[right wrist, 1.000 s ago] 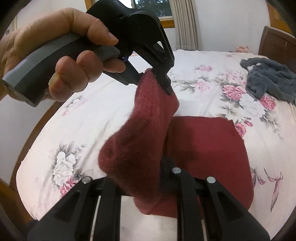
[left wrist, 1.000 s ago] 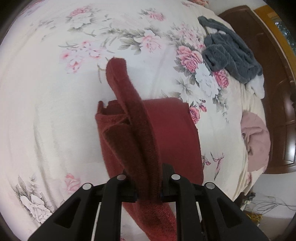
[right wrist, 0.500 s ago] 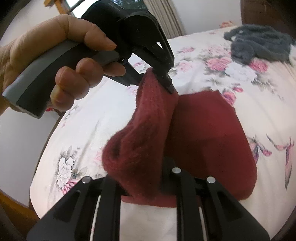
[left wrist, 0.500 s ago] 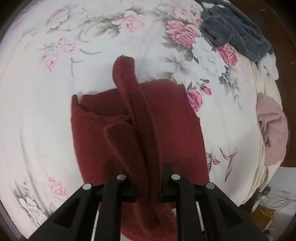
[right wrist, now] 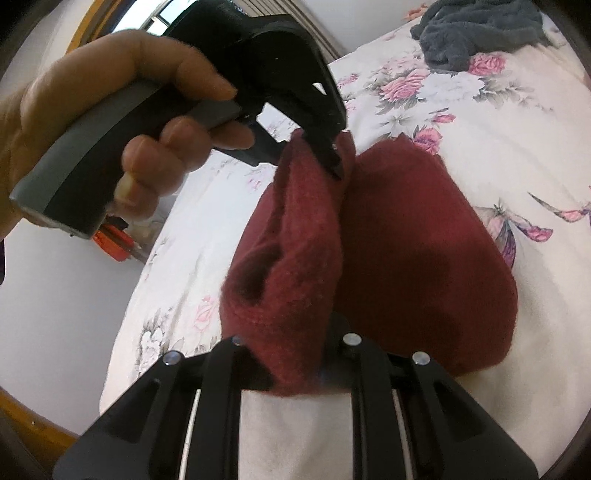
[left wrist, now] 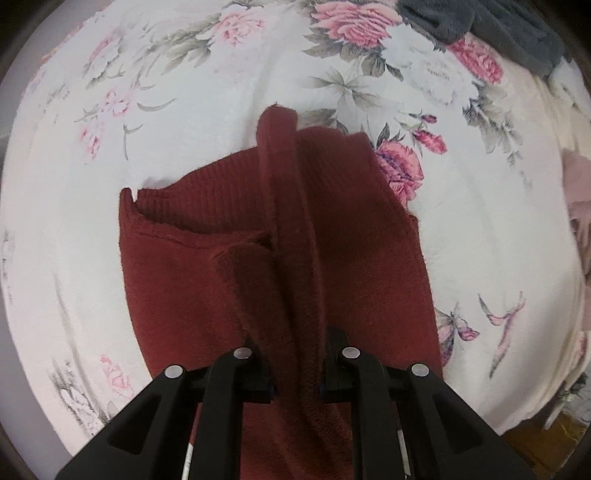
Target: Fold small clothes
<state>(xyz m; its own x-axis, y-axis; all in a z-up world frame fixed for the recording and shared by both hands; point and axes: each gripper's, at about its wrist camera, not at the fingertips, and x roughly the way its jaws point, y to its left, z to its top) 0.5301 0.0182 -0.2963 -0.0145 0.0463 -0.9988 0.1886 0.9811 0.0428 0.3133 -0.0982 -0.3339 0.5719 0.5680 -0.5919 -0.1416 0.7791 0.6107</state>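
Note:
A dark red knitted garment (left wrist: pixel 369 258) lies partly flat on the floral bedsheet (left wrist: pixel 184 92), its ribbed hem towards the far side. A thick fold of it rises from the flat part and runs between the fingers of my left gripper (left wrist: pixel 295 384), which is shut on it. In the right wrist view the same red garment (right wrist: pixel 424 266) shows a raised bunch of cloth, with my right gripper (right wrist: pixel 291 365) shut on its lower end. The left gripper (right wrist: pixel 332 162), held by a hand (right wrist: pixel 122 122), pinches the upper end of that bunch.
A dark grey fleecy garment (right wrist: pixel 480 29) lies heaped at the far side of the bed, also seen as grey cloth (left wrist: pixel 498 33). A pink garment (left wrist: pixel 576 192) sits at the right edge. A wooden bed frame (right wrist: pixel 22 417) borders the mattress; an orange object (right wrist: pixel 114 240) lies beyond it.
Both grippers have come lower and nearer the flat part of the red garment, carrying the raised fold over it. The grey garment has slid towards the top of both views.

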